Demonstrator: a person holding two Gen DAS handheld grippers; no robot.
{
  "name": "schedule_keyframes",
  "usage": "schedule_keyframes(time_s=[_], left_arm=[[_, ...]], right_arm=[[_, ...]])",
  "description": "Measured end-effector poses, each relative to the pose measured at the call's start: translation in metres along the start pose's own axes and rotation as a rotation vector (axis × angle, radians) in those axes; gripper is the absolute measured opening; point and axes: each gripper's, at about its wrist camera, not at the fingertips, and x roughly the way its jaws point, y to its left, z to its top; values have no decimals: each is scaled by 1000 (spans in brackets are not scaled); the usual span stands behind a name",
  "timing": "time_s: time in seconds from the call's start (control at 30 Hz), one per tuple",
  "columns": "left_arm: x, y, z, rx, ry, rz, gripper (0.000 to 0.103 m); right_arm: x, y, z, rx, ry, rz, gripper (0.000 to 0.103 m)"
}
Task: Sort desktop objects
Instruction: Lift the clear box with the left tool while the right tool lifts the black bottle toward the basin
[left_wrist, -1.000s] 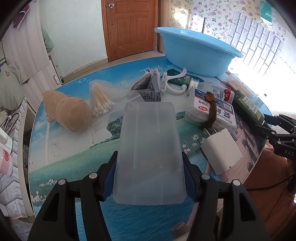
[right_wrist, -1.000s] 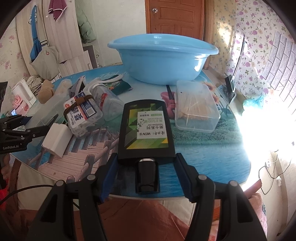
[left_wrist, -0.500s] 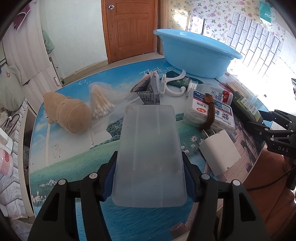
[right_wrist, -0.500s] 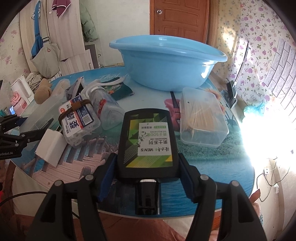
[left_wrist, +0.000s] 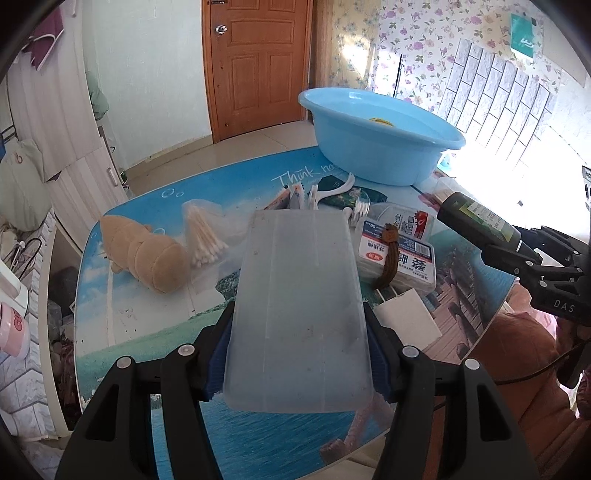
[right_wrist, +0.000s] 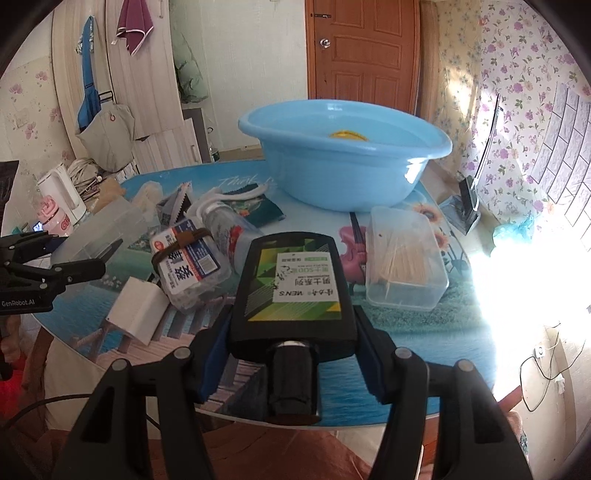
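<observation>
My left gripper (left_wrist: 297, 360) is shut on a frosted clear plastic box (left_wrist: 299, 306), held above the table. The right gripper (right_wrist: 291, 354) is shut on a black bottle with a green and white label (right_wrist: 293, 291), cap toward the camera. That bottle (left_wrist: 476, 221) and the right gripper (left_wrist: 524, 258) also show at the right of the left wrist view. A light blue basin (left_wrist: 376, 147) stands at the table's far side with something yellow inside; the right wrist view shows the basin (right_wrist: 343, 158) too.
On the printed table (left_wrist: 147, 325) lie a tan plush toy (left_wrist: 144, 254), a bag of cotton swabs (left_wrist: 203, 236), a banded toothpick box (left_wrist: 399, 254), a white block (left_wrist: 410, 317) and white hooks (left_wrist: 332, 190). A clear box of sticks (right_wrist: 402, 258) sits right of the bottle.
Both grippers have risen with their loads. The table and basin sit lower and farther off in both views, and the basin's inside now shows.
</observation>
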Motion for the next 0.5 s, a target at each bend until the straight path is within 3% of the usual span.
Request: schedule_keyframes(time_s=[0.5], left_arm=[[-12, -3, 15, -7, -23, -8, 61]], right_arm=[[-23, 4, 16, 9, -79, 34, 60]])
